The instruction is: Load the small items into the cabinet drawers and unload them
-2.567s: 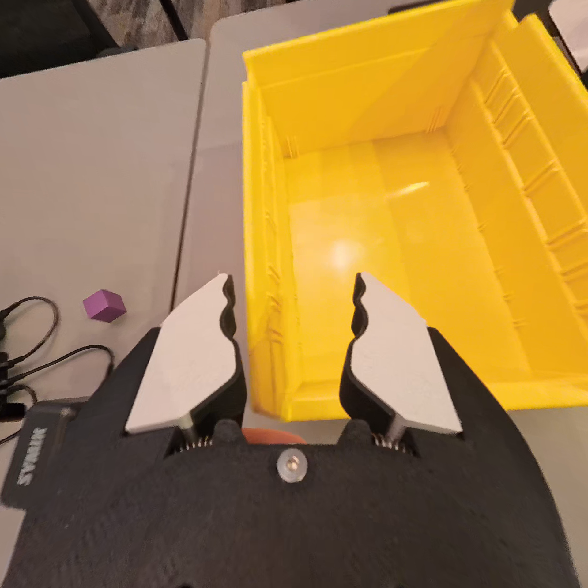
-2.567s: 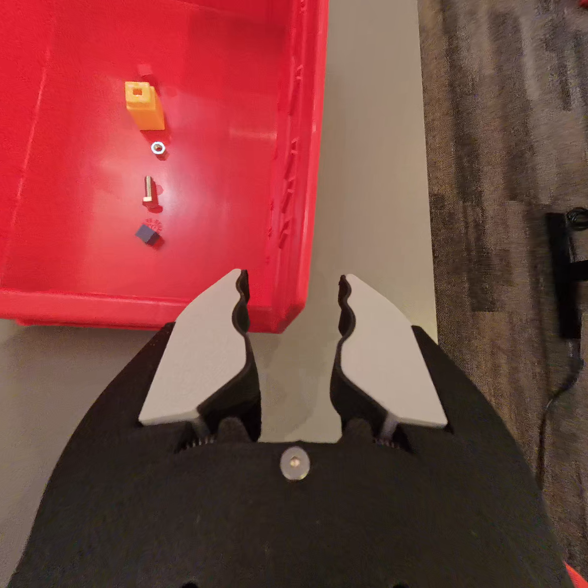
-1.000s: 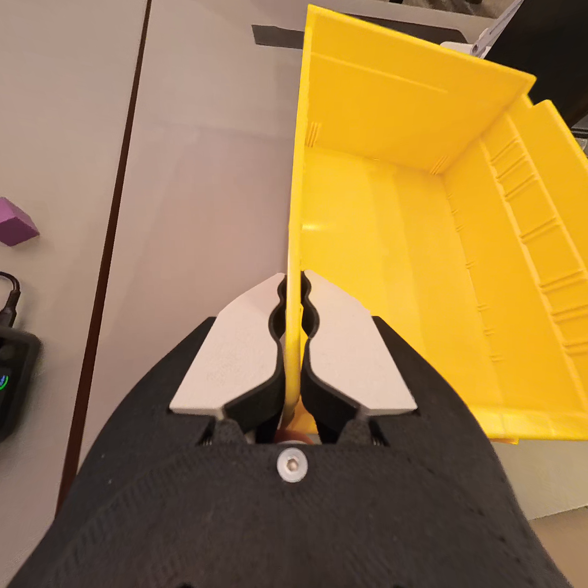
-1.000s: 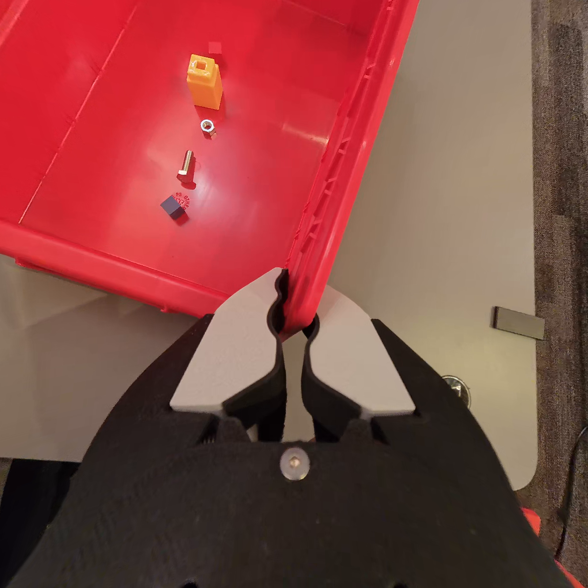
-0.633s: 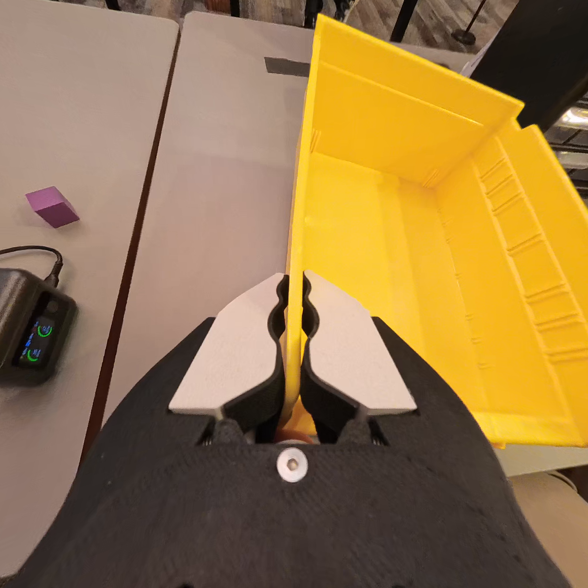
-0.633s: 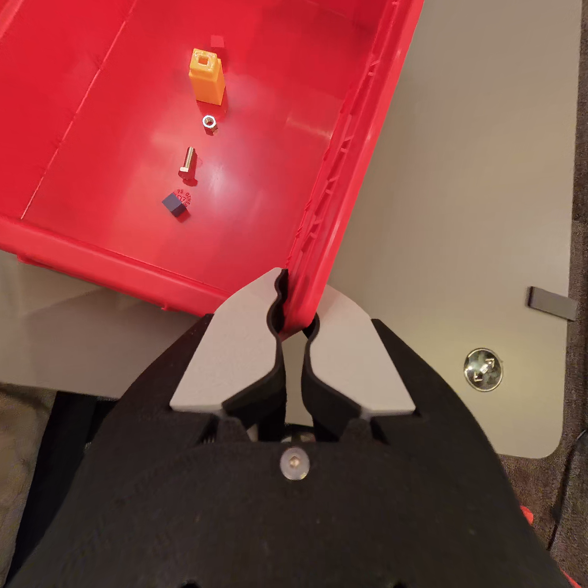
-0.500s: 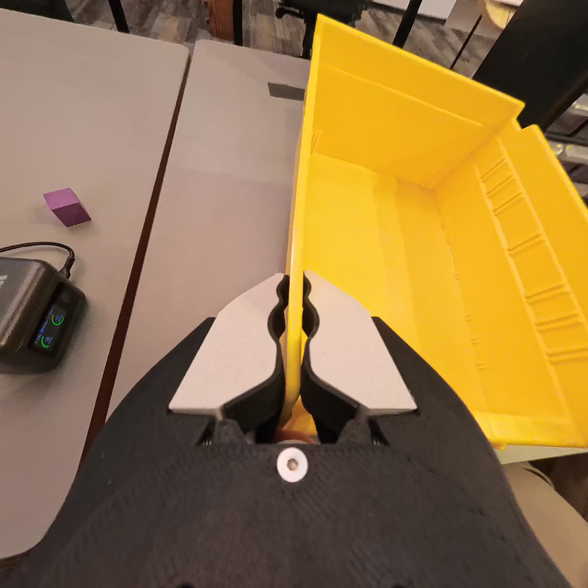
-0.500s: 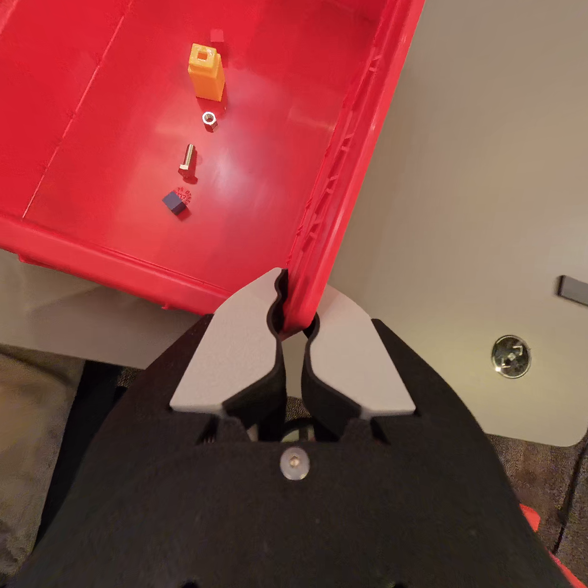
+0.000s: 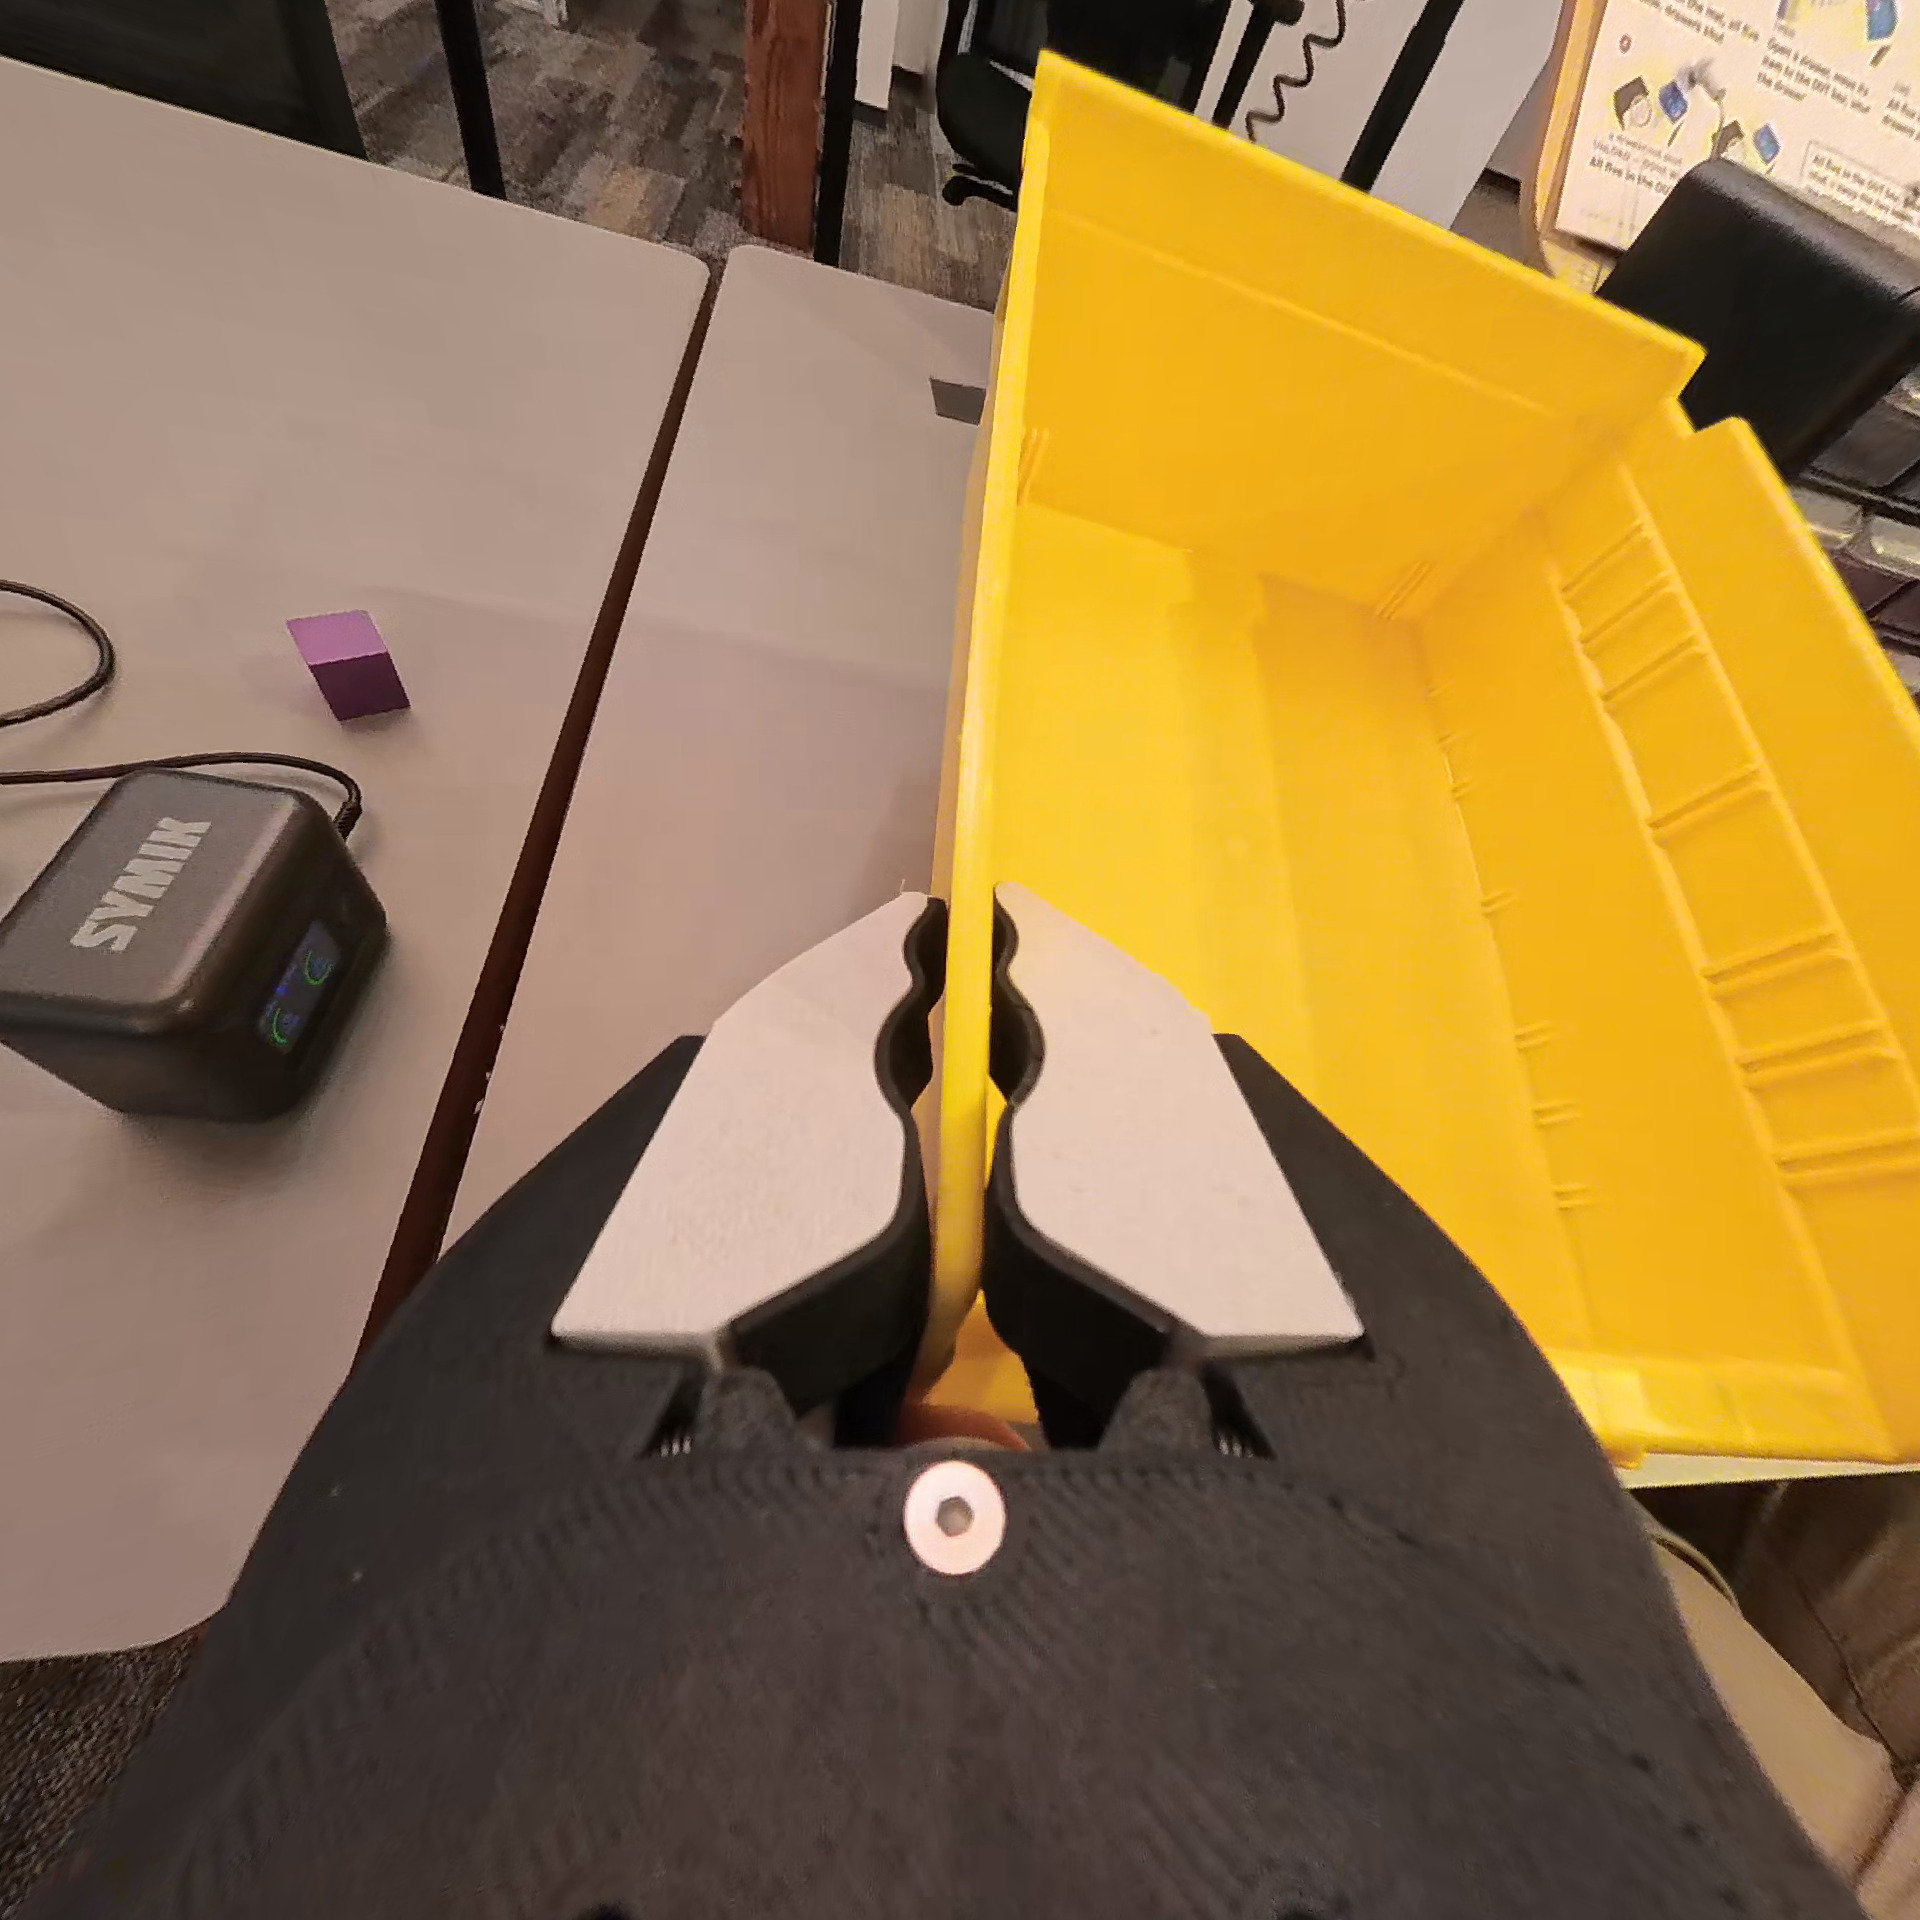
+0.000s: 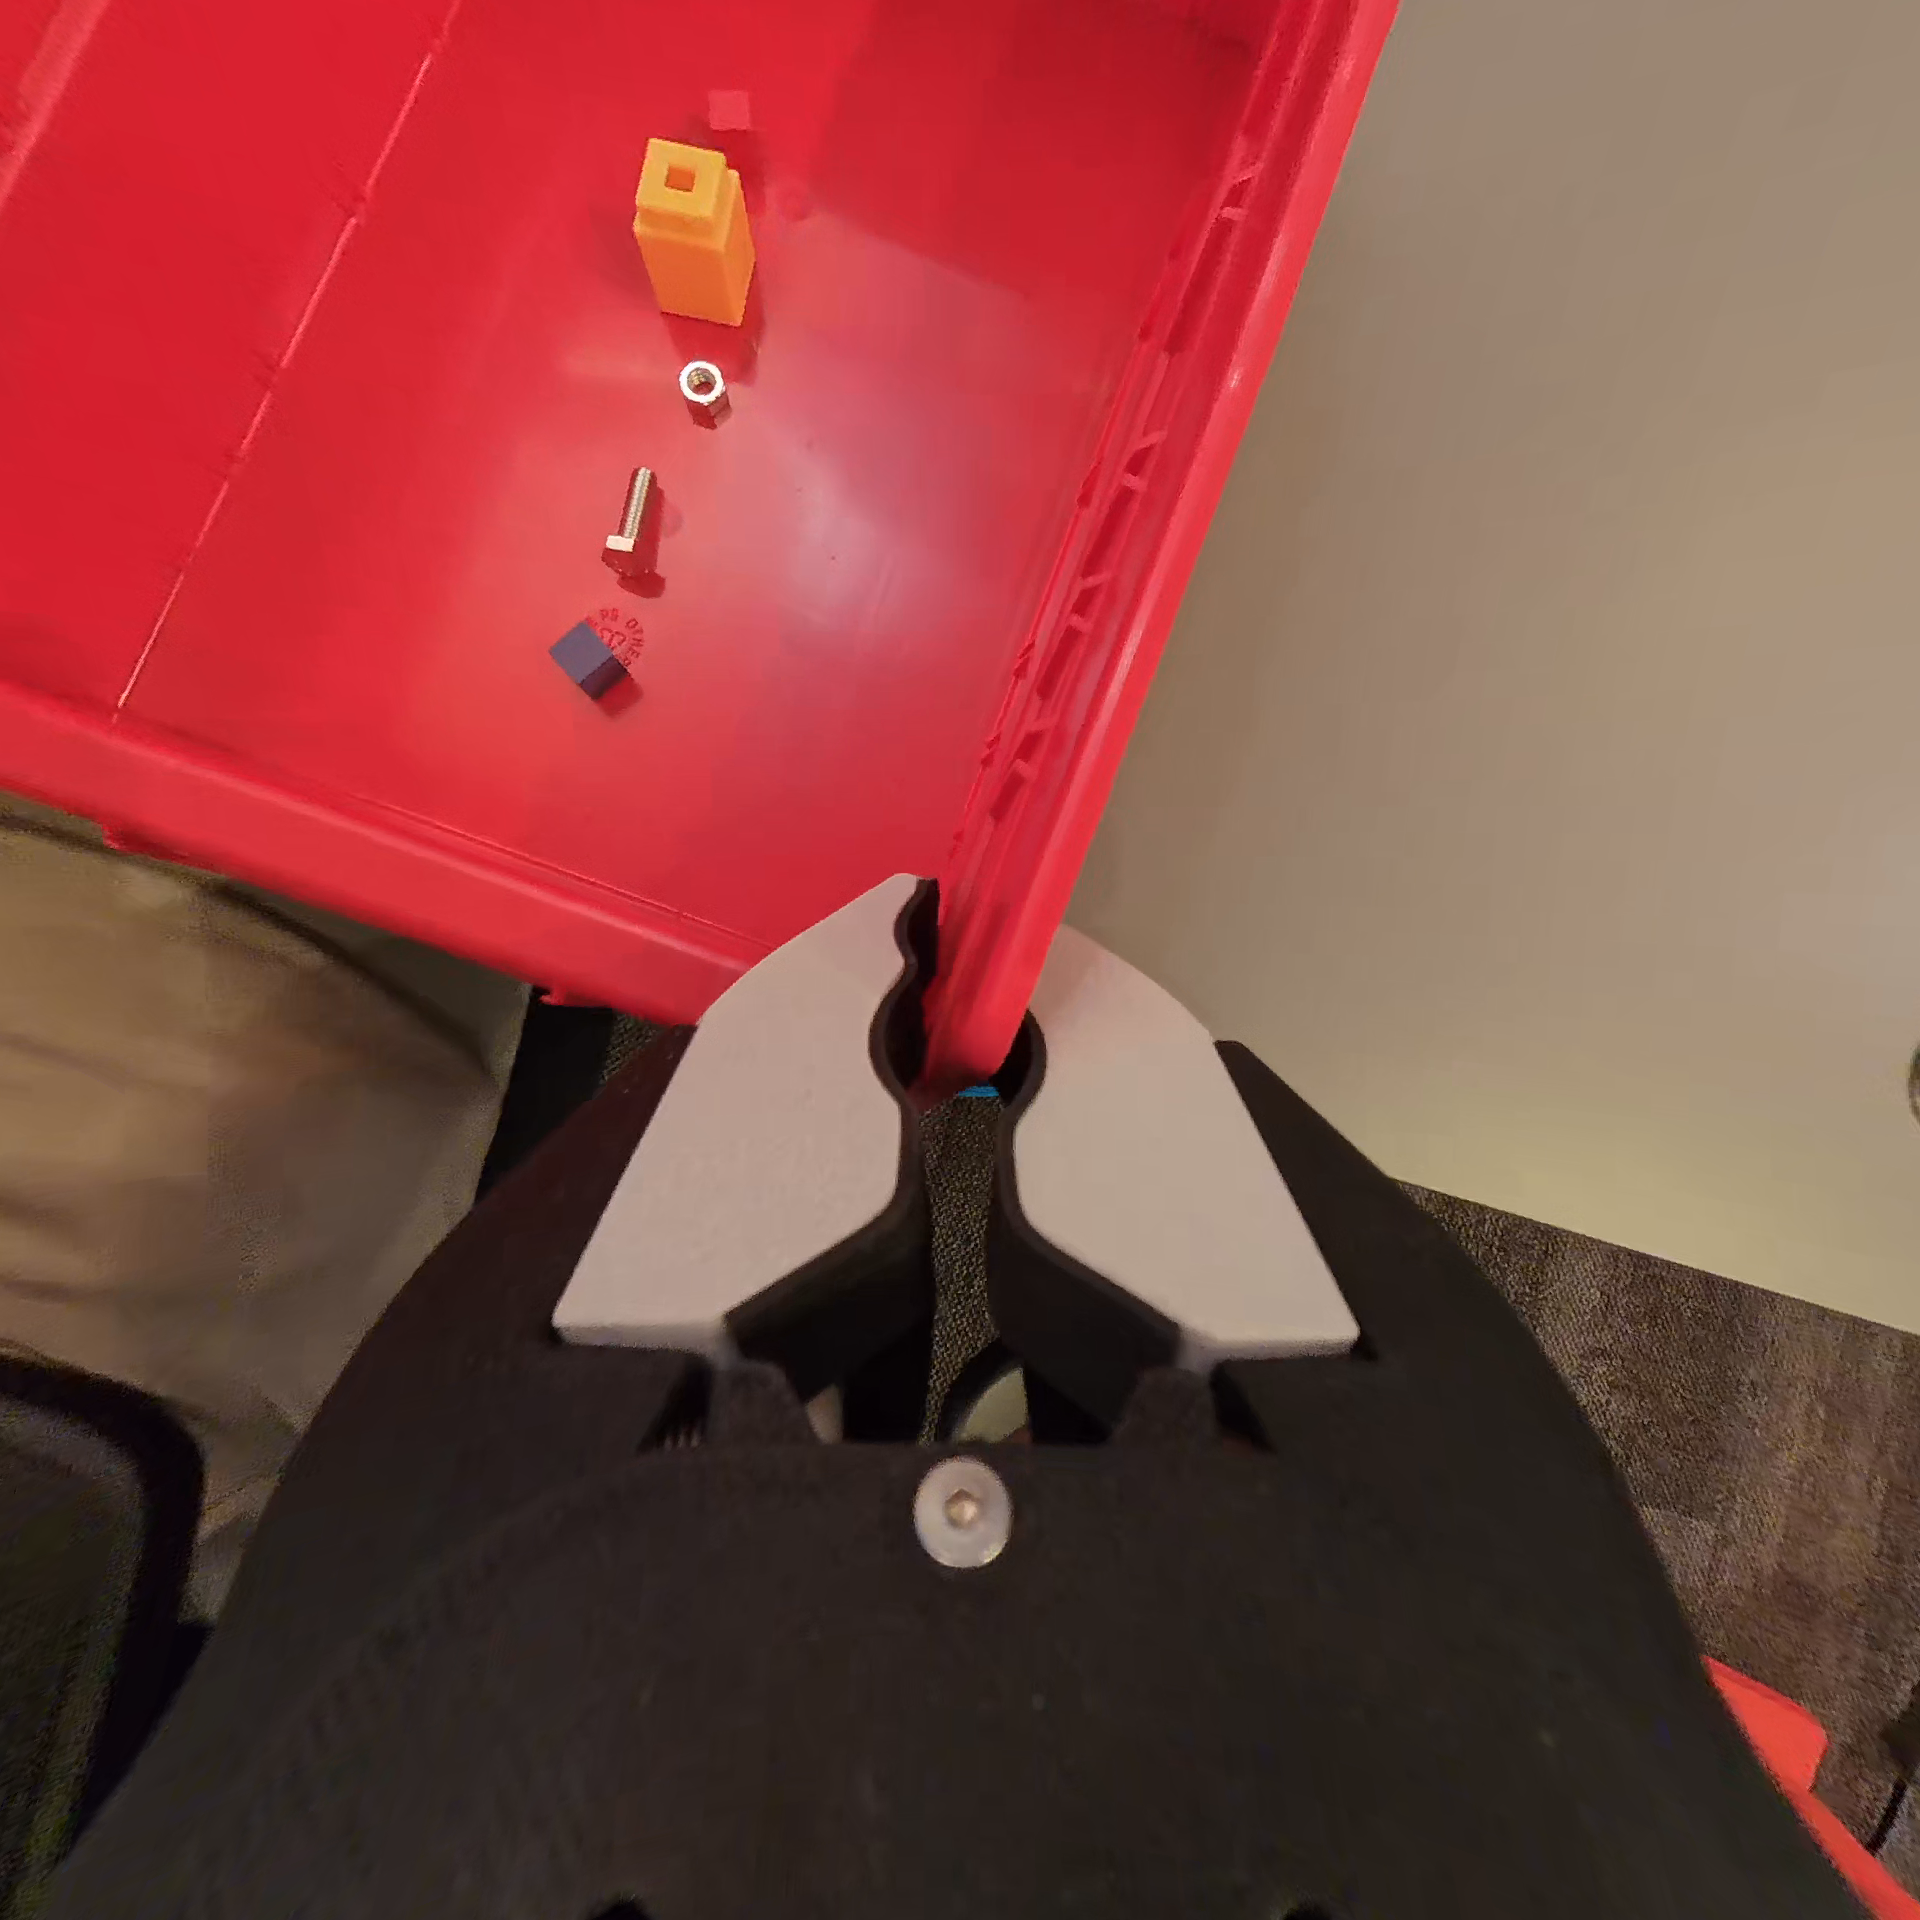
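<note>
Gripping left: left gripper point(image 9: 968, 935) clamped on the left side wall of the yellow drawer point(image 9: 1351, 831), one finger outside, one inside, wall pinched between the pads.
Gripping right: right gripper point(image 10: 971, 935) clamped on the right side wall of the red drawer point(image 10: 935, 623), close to its near right corner.
Yellow drawer: open-topped, nothing visible on its floor; near edge out past the near edge of the grey table point(image 9: 779, 727).
Red drawer: near edge overhanging the edge of the table point(image 10: 1558, 623); blurred tan fabric beneath the near left part.
Red drawer contents: orange block point(image 10: 694, 234) upright toward the far wall; small red cube point(image 10: 729, 108) just beyond it; steel nut point(image 10: 703, 385) just in front of the block; bolt point(image 10: 630, 516) lying flat nearer; dark blue cube point(image 10: 588, 659) nearest the front wall; all in a loose line, apart from each other.
Left table: purple cube point(image 9: 347, 665) near the seam between the two tabletops; black charger box point(image 9: 177, 945) with a lit display and a cable, nearer the near edge.
</note>
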### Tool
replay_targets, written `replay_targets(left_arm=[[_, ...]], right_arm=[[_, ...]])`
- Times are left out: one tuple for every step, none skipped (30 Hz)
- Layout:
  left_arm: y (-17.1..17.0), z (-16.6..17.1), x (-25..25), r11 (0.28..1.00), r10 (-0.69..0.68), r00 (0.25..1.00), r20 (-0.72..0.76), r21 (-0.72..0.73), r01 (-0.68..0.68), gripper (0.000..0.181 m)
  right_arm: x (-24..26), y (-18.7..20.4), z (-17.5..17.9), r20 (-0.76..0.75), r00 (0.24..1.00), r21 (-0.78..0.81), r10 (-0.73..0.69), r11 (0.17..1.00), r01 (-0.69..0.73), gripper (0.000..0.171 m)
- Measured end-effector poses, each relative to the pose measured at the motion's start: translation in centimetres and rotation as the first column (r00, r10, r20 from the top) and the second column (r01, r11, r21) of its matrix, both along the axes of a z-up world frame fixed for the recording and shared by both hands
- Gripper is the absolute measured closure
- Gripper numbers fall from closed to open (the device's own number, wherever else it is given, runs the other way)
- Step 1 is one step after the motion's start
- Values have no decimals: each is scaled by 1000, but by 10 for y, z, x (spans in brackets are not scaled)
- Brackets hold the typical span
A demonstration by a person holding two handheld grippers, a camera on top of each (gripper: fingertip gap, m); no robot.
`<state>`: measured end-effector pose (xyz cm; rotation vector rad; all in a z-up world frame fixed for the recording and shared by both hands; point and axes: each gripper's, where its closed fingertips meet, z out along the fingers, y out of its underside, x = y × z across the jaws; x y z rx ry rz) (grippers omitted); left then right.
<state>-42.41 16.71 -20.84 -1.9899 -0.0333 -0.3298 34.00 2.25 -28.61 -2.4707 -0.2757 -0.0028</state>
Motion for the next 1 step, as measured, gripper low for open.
replay_targets(left_arm=[[-1, 1, 0, 1000, 0, 1000, 1, 3, 0, 176]], right_arm=[[-5, -2, 0, -1, 1000, 1, 8, 1000, -8, 166]])
